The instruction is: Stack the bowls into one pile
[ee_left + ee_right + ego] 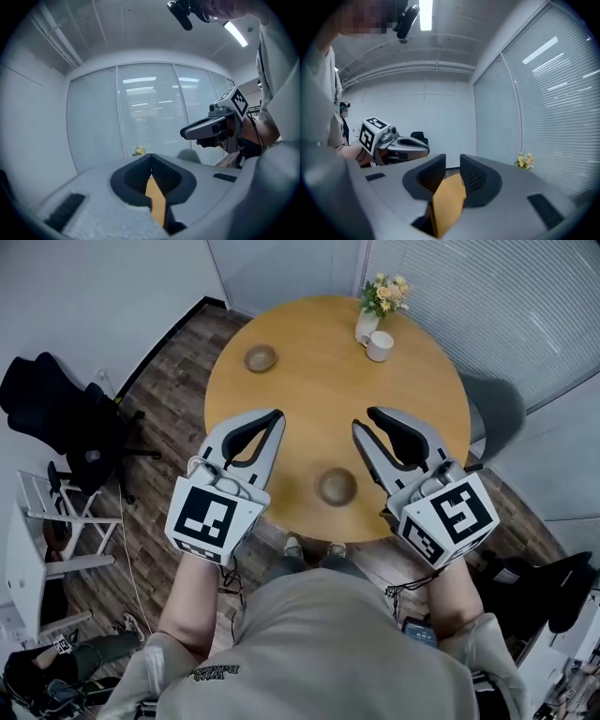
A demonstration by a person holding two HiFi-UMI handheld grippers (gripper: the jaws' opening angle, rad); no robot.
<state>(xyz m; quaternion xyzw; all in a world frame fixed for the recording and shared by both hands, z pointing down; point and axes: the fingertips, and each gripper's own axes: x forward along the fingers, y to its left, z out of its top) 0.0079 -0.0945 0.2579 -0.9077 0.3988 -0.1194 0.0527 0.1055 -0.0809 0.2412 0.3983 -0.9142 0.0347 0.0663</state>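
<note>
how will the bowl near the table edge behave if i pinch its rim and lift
The near bowl looks small and rigid, so it likely keeps its shape and lifts easily. Its rounded wall might pivot in a rim pinch. It sits close to the table edge, so a push could slide it off.

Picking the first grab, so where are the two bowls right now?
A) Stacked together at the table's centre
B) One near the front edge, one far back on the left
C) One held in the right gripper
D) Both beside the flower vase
B: the near bowl sits by the front edge of the table, and the far bowl stands well apart at the back left, so they are not yet stacked.
</note>
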